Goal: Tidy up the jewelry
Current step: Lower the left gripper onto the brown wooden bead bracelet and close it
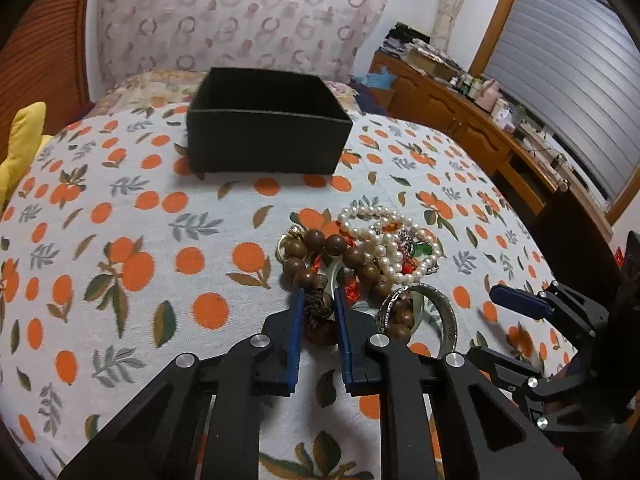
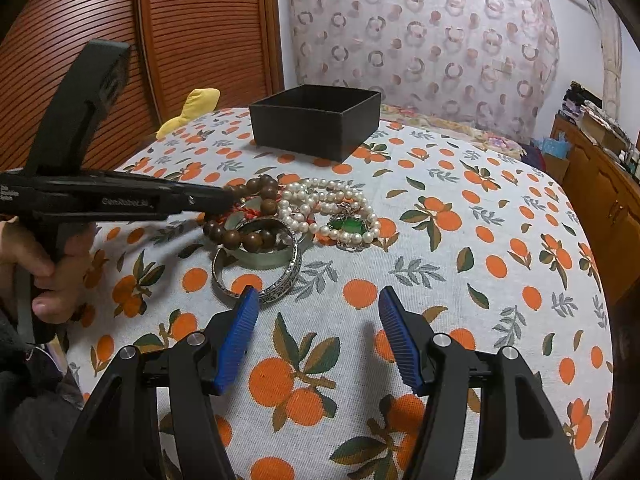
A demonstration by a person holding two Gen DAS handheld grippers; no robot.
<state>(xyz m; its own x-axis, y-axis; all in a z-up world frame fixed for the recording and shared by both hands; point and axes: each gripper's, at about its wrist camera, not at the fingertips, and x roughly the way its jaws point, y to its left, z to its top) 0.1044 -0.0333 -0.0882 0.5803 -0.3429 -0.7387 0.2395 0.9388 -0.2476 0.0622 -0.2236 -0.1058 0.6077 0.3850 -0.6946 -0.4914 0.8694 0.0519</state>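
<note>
A heap of jewelry lies on the orange-print cloth (image 1: 120,240). It holds a wooden bead bracelet (image 1: 336,245), a pearl string (image 1: 384,240), a silver bangle (image 1: 444,312), a pale jade bangle (image 2: 264,260) and a green pendant (image 2: 348,226). My left gripper (image 1: 318,300) is at the heap's near edge. It is shut on the wooden bead bracelet, its blue pads pressed on the brown knot. In the right wrist view the left gripper (image 2: 224,200) comes in from the left. My right gripper (image 2: 316,300) hovers open and holds nothing. Its left fingertip is over the silver bangle (image 2: 280,292).
An open black box (image 1: 264,140) stands on the cloth behind the heap. A yellow plush (image 1: 24,140) lies at the far left edge. A wooden dresser (image 1: 460,120) runs along the right. A person's hand (image 2: 40,264) grips the left tool's handle.
</note>
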